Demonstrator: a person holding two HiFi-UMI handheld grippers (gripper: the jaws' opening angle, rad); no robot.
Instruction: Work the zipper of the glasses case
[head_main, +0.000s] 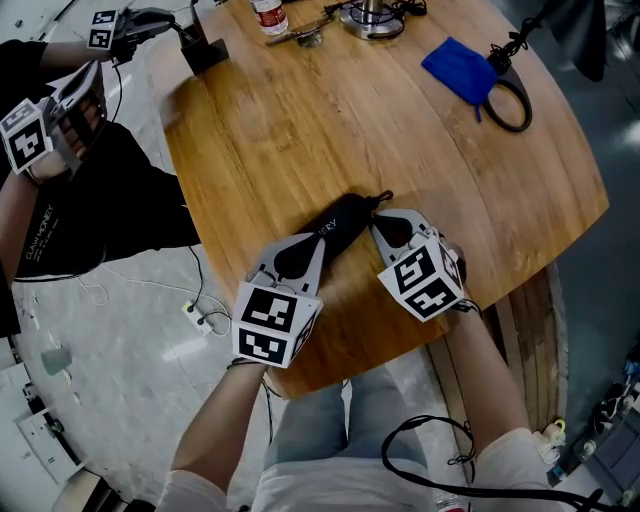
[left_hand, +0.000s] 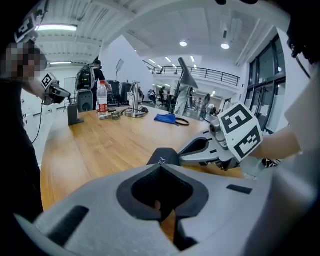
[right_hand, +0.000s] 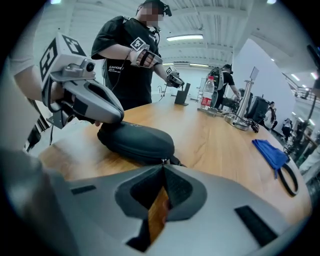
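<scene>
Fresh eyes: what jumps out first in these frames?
The black glasses case lies near the front edge of the wooden table, with shut tongs at each end. The left tongs touch one end, and the right tongs seem to pinch the zipper pull at the other. After that, the blue cloth at the table's far right stands out.

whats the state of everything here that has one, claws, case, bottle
left claw: shut, tips against the case's end
right claw: shut, seemingly on the pull
case: looks zipped closed, lying on the table
bottle: upright
</scene>
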